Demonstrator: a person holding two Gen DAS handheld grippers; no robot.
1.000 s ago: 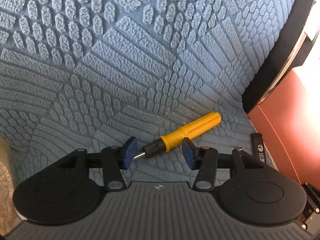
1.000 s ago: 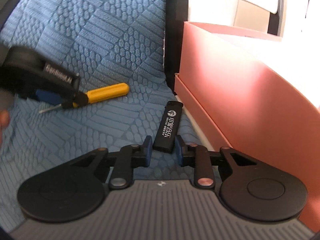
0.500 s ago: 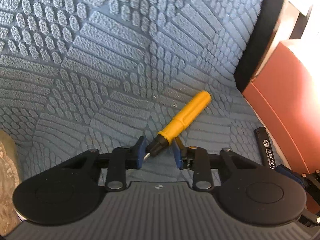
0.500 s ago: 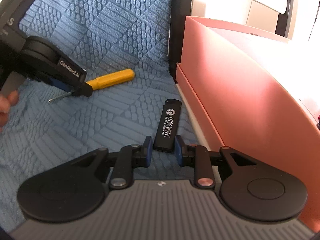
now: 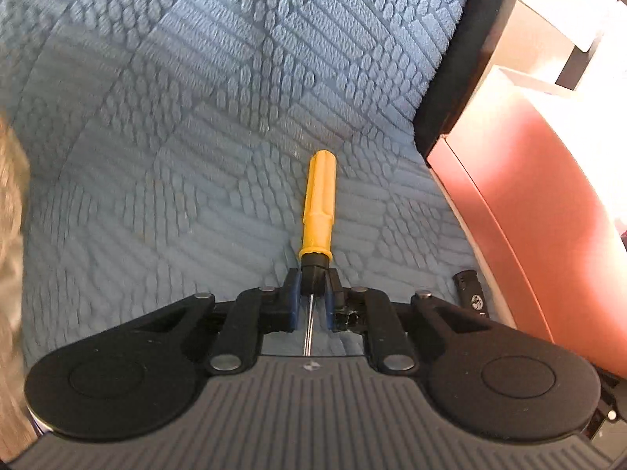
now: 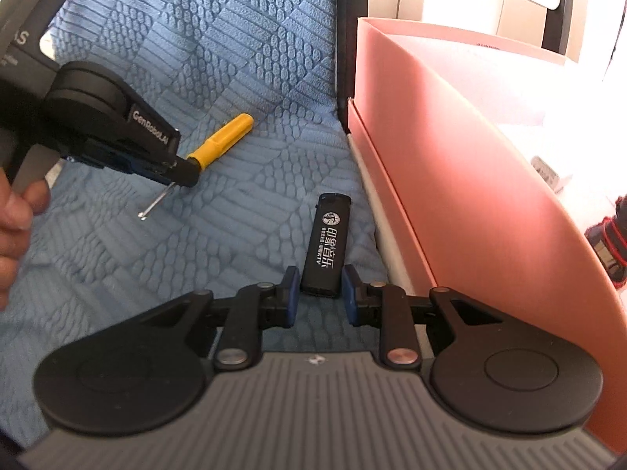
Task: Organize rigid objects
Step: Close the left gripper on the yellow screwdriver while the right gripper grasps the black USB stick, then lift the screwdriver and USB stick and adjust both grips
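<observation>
A yellow-handled screwdriver points away from me over the blue quilted fabric. My left gripper is shut on its black collar, and the thin metal shaft runs back between the pads. The right wrist view shows the same screwdriver held in the left gripper. A black lighter with white print lies on the fabric beside the pink box. My right gripper is open, with its pads on either side of the lighter's near end, not touching it.
A pink box stands open at the right, its wall close to the lighter; it also shows in the left wrist view. A black and red object lies inside it. A dark frame edge borders the fabric.
My left gripper has closed on the screwdriver's black collar and turned it, so the handle now points straight ahead. My right gripper stays open around the lighter, almost unmoved.
</observation>
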